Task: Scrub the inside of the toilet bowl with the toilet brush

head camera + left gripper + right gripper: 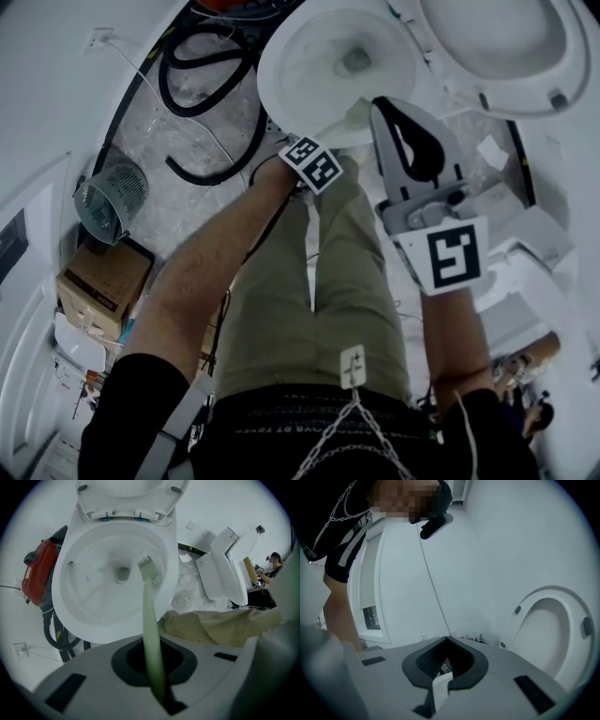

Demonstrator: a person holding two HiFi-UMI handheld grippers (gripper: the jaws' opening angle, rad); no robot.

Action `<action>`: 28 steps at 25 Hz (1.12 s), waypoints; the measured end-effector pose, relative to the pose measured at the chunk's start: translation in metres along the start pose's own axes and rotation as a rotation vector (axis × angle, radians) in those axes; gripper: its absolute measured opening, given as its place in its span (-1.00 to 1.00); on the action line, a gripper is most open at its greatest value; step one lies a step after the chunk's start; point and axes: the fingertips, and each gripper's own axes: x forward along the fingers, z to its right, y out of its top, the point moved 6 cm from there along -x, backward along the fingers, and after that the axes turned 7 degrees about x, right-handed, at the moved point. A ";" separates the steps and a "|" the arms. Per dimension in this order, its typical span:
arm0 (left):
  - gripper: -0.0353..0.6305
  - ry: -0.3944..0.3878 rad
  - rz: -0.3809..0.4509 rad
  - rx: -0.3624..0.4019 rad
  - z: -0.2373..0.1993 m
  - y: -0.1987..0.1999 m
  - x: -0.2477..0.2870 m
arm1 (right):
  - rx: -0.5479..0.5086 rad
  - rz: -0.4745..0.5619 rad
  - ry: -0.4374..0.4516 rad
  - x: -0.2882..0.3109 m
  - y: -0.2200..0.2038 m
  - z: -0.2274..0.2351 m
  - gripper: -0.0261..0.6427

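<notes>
Your left gripper [152, 648] is clamped on the pale green handle of the toilet brush [149, 611]. The handle runs from between the jaws over the front rim and into the toilet bowl [84, 592]. The bristle head [147, 566] lies against the right inner wall, just beside the drain [123, 573]. The left half of the bowl is open porcelain.

Your right gripper [446, 640] has its jaws together at the tips. A small white strip [440, 690] stands low in the dark opening between them, and you cannot tell what it is. In the head view this gripper sits near the bowl's front right rim, apart from the brush, and it faces a plain wall.

For print, there are the black-and-white square markers on each gripper's cube [455, 255]. The white tag [352, 366] on your trousers and the label on the red machine [36, 571] are too small to read.

The raised seat [126, 501] stands at the bowl's back edge. Your khaki trouser leg [220, 626] is just beside the right front rim. On the left, a black hose [202, 89] loops on the floor near the bowl, beside the red machine. A second toilet [225, 571] stands well apart on the right.
</notes>
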 end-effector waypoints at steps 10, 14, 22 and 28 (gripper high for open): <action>-0.89 0.039 -0.059 -0.076 -0.029 -0.047 -0.006 | 0.006 0.004 0.014 0.011 -0.001 -0.019 -0.91; -0.89 0.060 -0.070 -0.147 -0.041 -0.062 -0.007 | 0.002 0.001 0.018 0.013 -0.002 -0.022 -0.91; -0.89 0.110 -0.055 -0.264 -0.069 -0.085 -0.013 | 0.005 -0.010 0.017 0.014 -0.005 -0.030 -0.91; -0.89 0.092 0.026 -0.350 -0.071 -0.079 -0.019 | 0.014 -0.012 0.017 0.012 -0.009 -0.029 -0.91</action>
